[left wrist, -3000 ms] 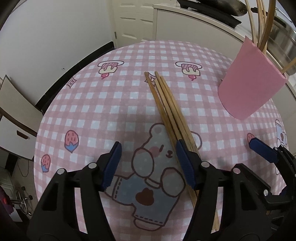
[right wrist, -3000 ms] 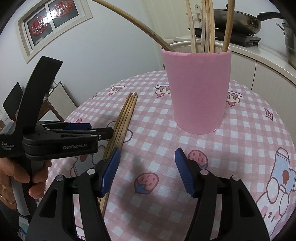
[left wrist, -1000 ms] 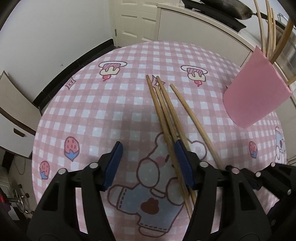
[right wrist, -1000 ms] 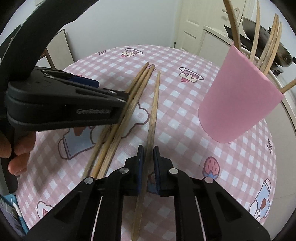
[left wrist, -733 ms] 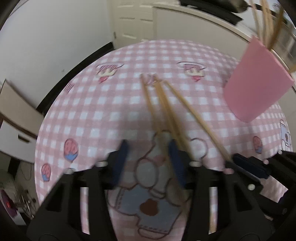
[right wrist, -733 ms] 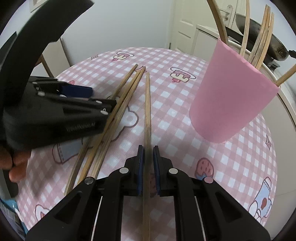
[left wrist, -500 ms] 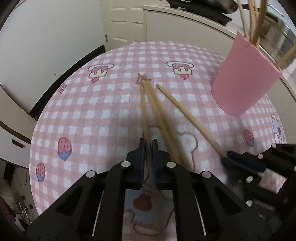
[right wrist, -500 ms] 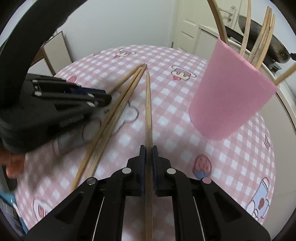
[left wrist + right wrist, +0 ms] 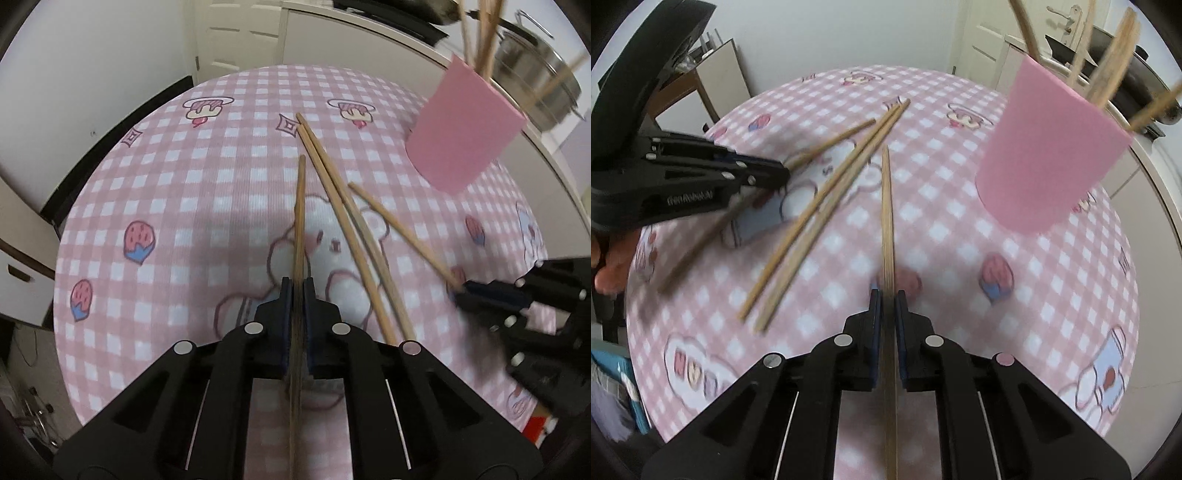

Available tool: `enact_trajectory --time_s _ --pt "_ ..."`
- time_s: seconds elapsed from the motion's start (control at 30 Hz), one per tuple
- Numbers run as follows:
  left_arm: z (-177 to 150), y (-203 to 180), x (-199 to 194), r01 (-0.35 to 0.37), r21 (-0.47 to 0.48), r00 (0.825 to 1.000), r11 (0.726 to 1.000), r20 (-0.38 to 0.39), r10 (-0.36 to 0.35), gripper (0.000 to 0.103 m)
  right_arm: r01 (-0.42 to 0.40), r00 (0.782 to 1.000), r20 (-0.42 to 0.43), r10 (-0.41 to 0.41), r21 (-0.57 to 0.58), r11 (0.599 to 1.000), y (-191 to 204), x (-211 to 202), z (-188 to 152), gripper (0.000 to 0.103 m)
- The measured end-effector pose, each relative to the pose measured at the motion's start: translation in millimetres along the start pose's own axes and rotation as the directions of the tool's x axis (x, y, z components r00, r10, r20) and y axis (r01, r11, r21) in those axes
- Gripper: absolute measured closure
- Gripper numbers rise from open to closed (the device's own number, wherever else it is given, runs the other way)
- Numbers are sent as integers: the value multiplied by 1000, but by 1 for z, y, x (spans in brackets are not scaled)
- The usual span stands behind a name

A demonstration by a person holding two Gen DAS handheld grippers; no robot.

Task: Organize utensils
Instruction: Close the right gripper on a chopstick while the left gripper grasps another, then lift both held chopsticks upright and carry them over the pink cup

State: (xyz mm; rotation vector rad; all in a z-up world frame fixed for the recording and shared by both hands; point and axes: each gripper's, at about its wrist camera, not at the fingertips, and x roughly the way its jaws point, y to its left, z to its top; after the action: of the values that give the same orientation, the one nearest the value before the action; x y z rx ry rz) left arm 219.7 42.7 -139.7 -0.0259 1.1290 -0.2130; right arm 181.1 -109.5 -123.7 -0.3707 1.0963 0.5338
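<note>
Left gripper [image 9: 294, 295]: jaws clamped on one chopstick [image 9: 300, 221]; the stick is plain light wood, thin and straight, running forward from between the blue pads over the bear print of the tablecloth [image 9: 166, 184], tip pointing away from the camera; whether its far end touches the cloth cannot be told.

Just right of it in the left wrist view, a loose pair of chopsticks [image 9: 340, 218] is seen lying side by side on the cloth, same pale wood, tips near a diamond print; further right a fourth chopstick [image 9: 399, 229] is angled out from the right gripper [image 9: 476, 291], whose jaws are closed on it.

Pink cup [image 9: 465, 129] is seen at upper right, tilted by the fisheye, with several wooden sticks standing in it; matte, plain pink wall; a steel pot [image 9: 535, 92] is seen behind it on the counter.

Right wrist view: left gripper [image 9: 764, 170] is seen at left, blurred, with its stick passing through; the loose pair [image 9: 827, 206] lies in the middle; the right gripper's own chopstick [image 9: 887, 221] runs straight ahead from its clenched pads [image 9: 875, 325]; the pink cup [image 9: 1049, 155] stands to the right of it, well apart from the stick.
</note>
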Motion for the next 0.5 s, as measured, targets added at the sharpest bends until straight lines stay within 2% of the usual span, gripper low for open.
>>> enact_trajectory --time_s 0.13,0.27,0.33,0.4,0.43,0.5 --pt "13 -2 7 -5 17 1000 1000 -11 5 96 -5 1000 -1 5 12 1000 1 10 22 96" --pt "25 1 13 9 -4 1000 1000 -24 -9 94 -10 1000 -10 10 24 1000 -2 18 38 95" --pt "30 3 14 22 -15 999 1000 -28 -23 92 -7 1000 -15 7 22 1000 -2 20 44 94" --pt "34 2 14 41 -10 999 999 -29 -42 83 -8 1000 -16 9 24 1000 -4 20 48 94" --pt "35 2 14 44 -6 998 999 -34 -45 81 -11 1000 -13 12 27 1000 -5 20 50 94" --pt "35 -4 15 17 9 999 1000 -33 -16 86 -3 1000 1 3 32 999 -4 20 51 98"
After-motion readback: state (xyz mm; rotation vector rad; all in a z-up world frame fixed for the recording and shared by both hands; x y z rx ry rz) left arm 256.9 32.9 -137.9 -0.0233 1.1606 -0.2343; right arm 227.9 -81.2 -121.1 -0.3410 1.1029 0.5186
